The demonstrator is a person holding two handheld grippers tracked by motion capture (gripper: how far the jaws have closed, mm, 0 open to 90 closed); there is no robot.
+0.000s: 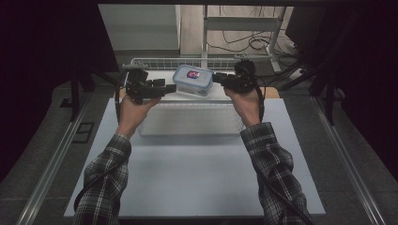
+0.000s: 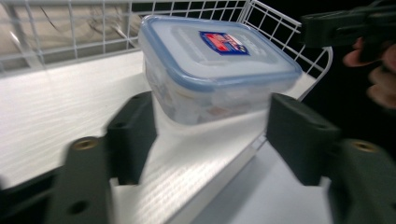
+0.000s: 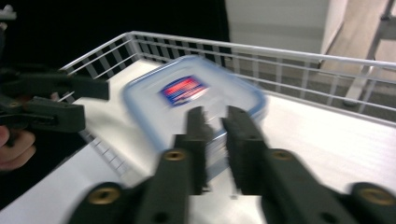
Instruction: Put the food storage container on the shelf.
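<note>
A clear plastic food container (image 1: 192, 79) with a blue-rimmed lid and a red-and-blue label stands on a white shelf (image 1: 157, 77) with a wire rail. My left gripper (image 1: 171, 88) is at the container's left side. In the left gripper view its jaws (image 2: 210, 126) stand open, and the container (image 2: 219, 60) is just ahead of them, untouched. My right gripper (image 1: 217, 78) is at the container's right side. In the right gripper view its jaws (image 3: 215, 126) are nearly together with nothing between them, and the container (image 3: 187, 93) is blurred behind them.
A white wire rail (image 1: 155, 61) runs along the back and sides of the shelf. In front of the shelf sits a white wire basket (image 1: 187, 119) on the pale table mat (image 1: 197, 173). Metal desk legs and cables (image 1: 253, 42) stand beyond.
</note>
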